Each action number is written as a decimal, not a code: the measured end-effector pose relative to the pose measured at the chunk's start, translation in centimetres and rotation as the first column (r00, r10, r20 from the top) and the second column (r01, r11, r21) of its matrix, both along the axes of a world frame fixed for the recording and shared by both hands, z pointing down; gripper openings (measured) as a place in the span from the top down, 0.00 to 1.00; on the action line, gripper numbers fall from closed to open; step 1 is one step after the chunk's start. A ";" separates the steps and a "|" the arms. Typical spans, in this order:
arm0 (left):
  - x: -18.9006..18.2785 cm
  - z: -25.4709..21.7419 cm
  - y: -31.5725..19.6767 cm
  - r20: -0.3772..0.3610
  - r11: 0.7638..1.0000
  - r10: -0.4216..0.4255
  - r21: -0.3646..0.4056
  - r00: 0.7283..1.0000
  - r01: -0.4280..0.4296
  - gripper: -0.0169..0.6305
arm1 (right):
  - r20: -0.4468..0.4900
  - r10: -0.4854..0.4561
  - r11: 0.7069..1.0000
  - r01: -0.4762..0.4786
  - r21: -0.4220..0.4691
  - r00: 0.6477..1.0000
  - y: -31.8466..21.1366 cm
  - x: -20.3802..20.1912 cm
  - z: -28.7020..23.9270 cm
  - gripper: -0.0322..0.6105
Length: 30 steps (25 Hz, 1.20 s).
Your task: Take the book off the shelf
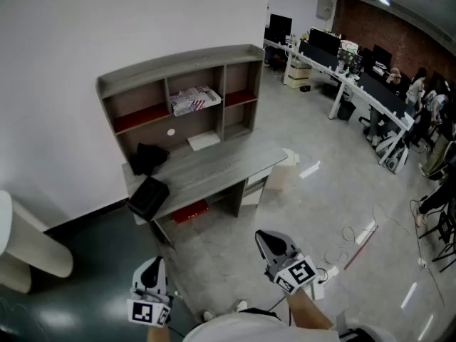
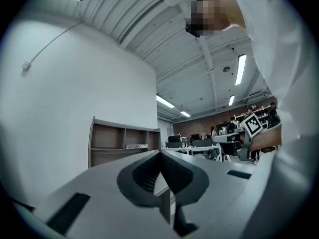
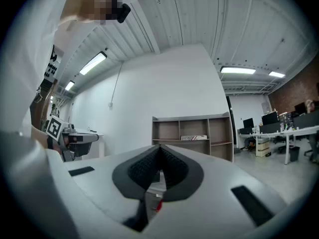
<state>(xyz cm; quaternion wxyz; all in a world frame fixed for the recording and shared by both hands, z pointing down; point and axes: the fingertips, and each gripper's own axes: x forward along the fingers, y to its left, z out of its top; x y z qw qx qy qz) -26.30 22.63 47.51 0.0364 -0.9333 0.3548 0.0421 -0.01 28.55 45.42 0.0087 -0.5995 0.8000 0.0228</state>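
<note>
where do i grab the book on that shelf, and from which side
Take the book by its front edge, the one facing the room, coming in level from the front of the shelf. It lies flat in the upper middle compartment, with dividers on both sides and a back panel behind, so only that thin front edge looks reachable. Pinch it top and bottom.

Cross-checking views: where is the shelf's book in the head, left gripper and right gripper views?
Head view: book, upper centre, in the middle top compartment.
Left gripper view: book, small, just left of centre.
Right gripper view: book, small, right of centre.
Shared landmark: the grey shelf unit against the white wall.
</note>
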 end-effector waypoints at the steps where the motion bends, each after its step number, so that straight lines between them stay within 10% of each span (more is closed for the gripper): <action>1: 0.2 0.0 0.0 0.004 1.000 0.002 0.000 1.000 -0.002 0.95 | 0.004 0.002 1.000 -0.002 -0.003 1.000 0.0 0.1 0.1 0.92; 19: 6.2 2.7 0.8 0.039 0.998 -0.017 -0.055 0.999 0.019 0.95 | 0.175 -0.145 0.984 0.161 -0.081 0.974 -0.1 2.5 5.5 0.92; 30: 13.4 5.5 -13.6 -0.068 0.996 0.039 -0.082 0.997 -0.045 0.95 | 0.112 -0.115 0.982 0.130 -0.137 0.987 -12.8 7.8 6.2 0.92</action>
